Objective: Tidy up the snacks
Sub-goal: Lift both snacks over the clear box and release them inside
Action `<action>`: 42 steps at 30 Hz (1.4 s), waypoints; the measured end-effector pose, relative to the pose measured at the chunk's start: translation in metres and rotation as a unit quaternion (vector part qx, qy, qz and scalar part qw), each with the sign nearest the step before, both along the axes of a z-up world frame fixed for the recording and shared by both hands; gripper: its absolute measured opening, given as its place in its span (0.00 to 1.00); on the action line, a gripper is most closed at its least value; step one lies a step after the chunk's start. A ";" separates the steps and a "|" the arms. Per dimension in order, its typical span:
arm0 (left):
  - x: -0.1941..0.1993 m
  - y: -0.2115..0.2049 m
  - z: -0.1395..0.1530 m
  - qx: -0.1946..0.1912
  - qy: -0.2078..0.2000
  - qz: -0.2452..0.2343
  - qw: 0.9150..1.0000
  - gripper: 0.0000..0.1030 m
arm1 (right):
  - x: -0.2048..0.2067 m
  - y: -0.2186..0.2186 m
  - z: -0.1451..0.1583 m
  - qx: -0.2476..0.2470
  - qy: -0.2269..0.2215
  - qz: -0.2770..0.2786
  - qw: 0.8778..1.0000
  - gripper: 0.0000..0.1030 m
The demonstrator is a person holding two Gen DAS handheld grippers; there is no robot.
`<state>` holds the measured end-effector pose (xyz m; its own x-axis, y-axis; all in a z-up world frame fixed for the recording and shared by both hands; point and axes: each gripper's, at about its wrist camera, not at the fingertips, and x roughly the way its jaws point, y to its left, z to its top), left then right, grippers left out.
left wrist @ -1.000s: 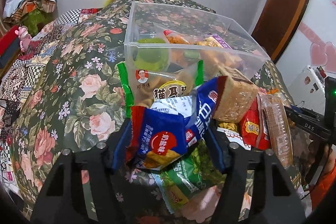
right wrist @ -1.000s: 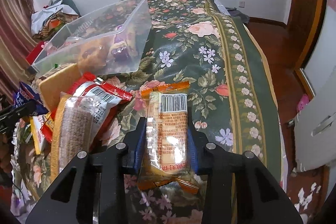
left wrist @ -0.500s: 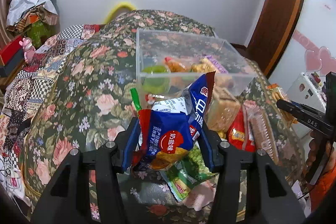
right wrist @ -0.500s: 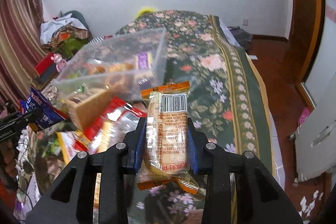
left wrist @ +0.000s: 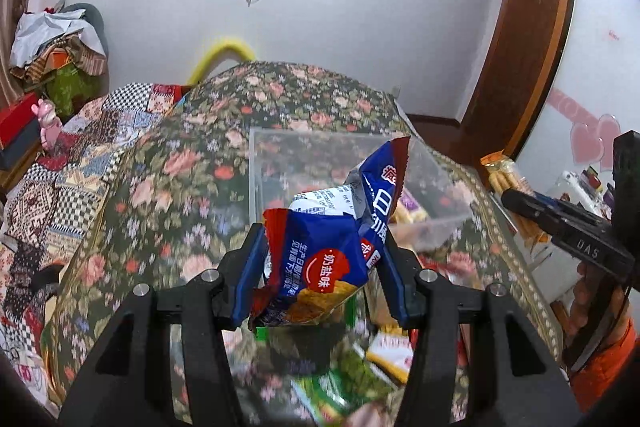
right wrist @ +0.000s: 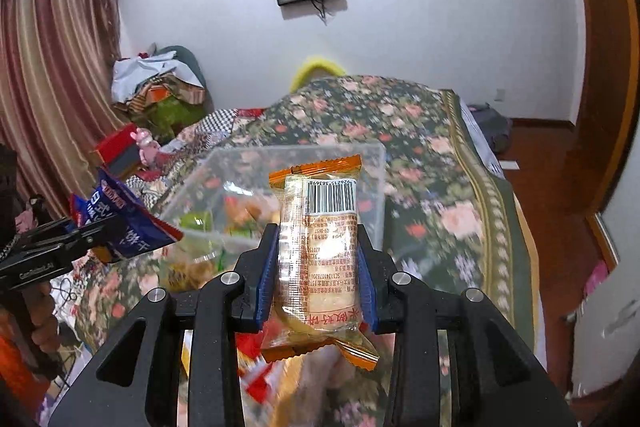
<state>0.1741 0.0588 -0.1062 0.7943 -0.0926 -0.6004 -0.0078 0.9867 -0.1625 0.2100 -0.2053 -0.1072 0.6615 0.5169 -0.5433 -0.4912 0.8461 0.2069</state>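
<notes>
A crumpled blue snack bag is clamped by the left gripper at frame centre; an orange-edged cracker packet is pinched by the right gripper, before the clear plastic bin

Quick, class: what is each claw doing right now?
Left claw: shut on crinkled blue foil snack bag.
Right claw: shut on clear orange-edged biscuit packet.

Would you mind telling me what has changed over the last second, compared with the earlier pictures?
Both grippers have lifted their packets up off the snack pile on the floral bedspread. The left gripper still clamps the blue packet; the right gripper still clamps the orange-edged packet. Nothing was released. The clear bin sits where it was, snacks inside.
</notes>
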 end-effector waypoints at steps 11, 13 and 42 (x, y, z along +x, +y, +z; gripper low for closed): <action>0.064 -0.004 -0.004 0.001 0.018 -0.006 1.000 0.51 | 0.034 0.025 0.004 0.008 -0.003 0.014 1.000 0.31; 0.076 -0.007 -0.004 -0.002 0.022 -0.011 1.000 0.51 | 0.041 0.030 0.002 0.001 -0.001 0.015 1.000 0.31; 0.124 -0.037 -0.016 0.036 0.057 -0.022 0.997 0.52 | 0.080 0.060 -0.039 -0.072 0.067 0.018 0.995 0.52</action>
<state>0.2983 0.0221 -0.1218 0.7163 -0.0786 -0.6934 0.0211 0.9956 -0.0910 0.2903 -0.1450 -0.1467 0.5608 0.4488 -0.6958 -0.4979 0.8542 0.1498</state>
